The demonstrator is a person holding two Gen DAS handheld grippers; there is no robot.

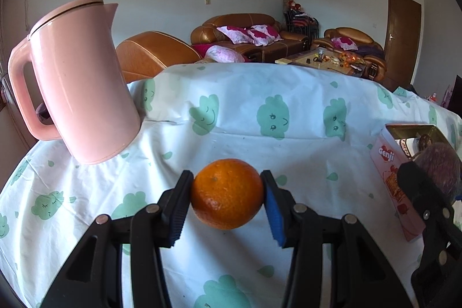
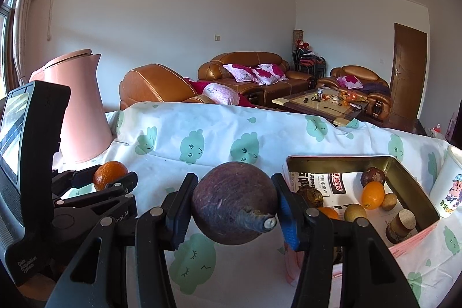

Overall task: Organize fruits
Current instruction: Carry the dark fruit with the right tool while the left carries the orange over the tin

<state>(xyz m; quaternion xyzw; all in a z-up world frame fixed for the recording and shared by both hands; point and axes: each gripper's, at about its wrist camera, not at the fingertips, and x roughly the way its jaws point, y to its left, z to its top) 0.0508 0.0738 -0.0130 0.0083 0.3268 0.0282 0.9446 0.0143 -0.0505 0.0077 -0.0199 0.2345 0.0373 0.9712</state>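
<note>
My left gripper (image 1: pixel 227 194) is shut on an orange (image 1: pixel 227 193), held above the cloud-print tablecloth (image 1: pixel 231 120); the same orange (image 2: pixel 110 174) and gripper (image 2: pixel 111 178) show at the left of the right wrist view. My right gripper (image 2: pixel 234 207) is shut on a dark purple round fruit (image 2: pixel 234 207) with a stubby stem, held just left of the open pink tin box (image 2: pixel 415 186). Inside the box lie an orange (image 2: pixel 373 194), a dark fruit (image 2: pixel 372 177) and several brownish fruits. In the left wrist view the purple fruit (image 1: pixel 439 166) and box (image 1: pixel 387 163) sit at the right edge.
A pink kettle (image 1: pixel 78 80) stands at the table's back left. A white cartoon-print cup (image 2: pixel 450 184) stands right of the box. Beyond the table are brown leather sofas (image 2: pixel 248 71) and a low coffee table (image 2: pixel 320 103).
</note>
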